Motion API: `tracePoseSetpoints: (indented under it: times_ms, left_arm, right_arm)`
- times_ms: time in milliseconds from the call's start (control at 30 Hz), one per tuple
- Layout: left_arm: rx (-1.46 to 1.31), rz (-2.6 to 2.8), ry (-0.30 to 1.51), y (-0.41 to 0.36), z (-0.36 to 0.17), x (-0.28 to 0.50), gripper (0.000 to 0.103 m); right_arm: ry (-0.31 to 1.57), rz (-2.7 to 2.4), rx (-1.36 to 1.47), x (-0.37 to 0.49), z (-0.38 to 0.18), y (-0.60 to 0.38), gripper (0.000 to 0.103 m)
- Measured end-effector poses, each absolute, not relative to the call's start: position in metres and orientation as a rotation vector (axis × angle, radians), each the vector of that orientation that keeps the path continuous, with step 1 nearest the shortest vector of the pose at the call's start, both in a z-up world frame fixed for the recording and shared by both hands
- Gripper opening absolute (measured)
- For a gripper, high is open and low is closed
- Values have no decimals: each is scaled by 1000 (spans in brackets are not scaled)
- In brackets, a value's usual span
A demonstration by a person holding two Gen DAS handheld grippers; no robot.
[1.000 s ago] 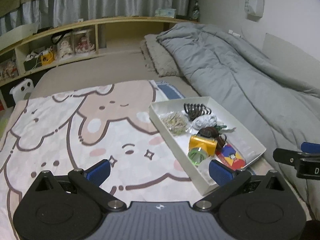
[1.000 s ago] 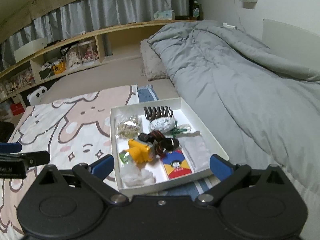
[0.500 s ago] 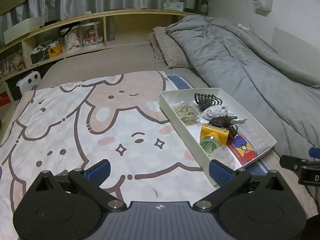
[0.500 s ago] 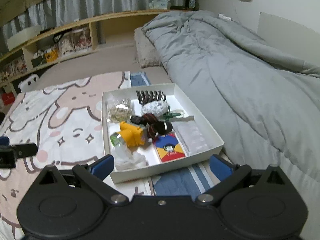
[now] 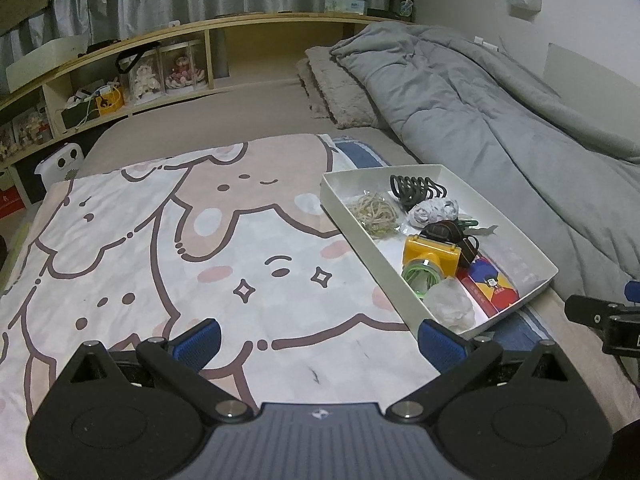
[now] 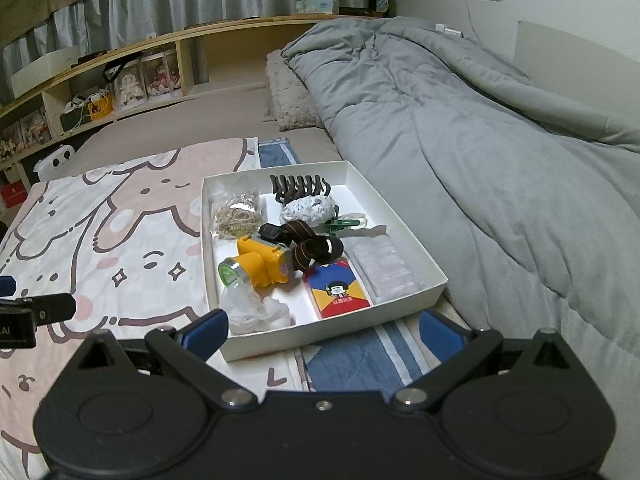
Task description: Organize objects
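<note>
A white tray (image 6: 400, 224) (image 5: 532, 256) lies on the bed and holds small items: a yellow headlamp (image 6: 262, 262) (image 5: 430, 258), a dark hair claw (image 6: 298, 188), a bag of rubber bands (image 6: 236, 216), a white scrunchie (image 6: 308, 210), a red and blue card pack (image 6: 338, 290), a green clip (image 6: 342, 222) and crumpled plastic (image 6: 256, 312). My right gripper (image 6: 324, 328) is open and empty, just before the tray's near edge. My left gripper (image 5: 318, 340) is open and empty over the cartoon blanket (image 5: 160, 248), left of the tray.
A grey duvet (image 6: 480, 140) fills the right side of the bed, with a pillow (image 6: 288, 96) behind the tray. Wooden shelves (image 5: 140, 76) with dolls and boxes run along the back. A blue striped cloth (image 6: 360, 360) lies under the tray.
Both grippers have pulled back and risen a little, so the tray looks farther off in both views. Both stay open. Nothing in the tray has moved.
</note>
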State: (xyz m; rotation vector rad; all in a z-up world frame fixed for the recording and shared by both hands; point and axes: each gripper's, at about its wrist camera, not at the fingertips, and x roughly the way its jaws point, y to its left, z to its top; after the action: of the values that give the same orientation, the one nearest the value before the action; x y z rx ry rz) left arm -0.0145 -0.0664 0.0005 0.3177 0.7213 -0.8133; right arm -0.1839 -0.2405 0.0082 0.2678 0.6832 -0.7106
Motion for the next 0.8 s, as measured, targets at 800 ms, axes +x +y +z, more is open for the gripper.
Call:
tracePoseSetpoints:
  times_ms: [800]
  left_arm:
    - [303, -811, 731, -66, 2, -15, 103]
  right_arm:
    - [688, -704, 256, -182, 10, -236, 103]
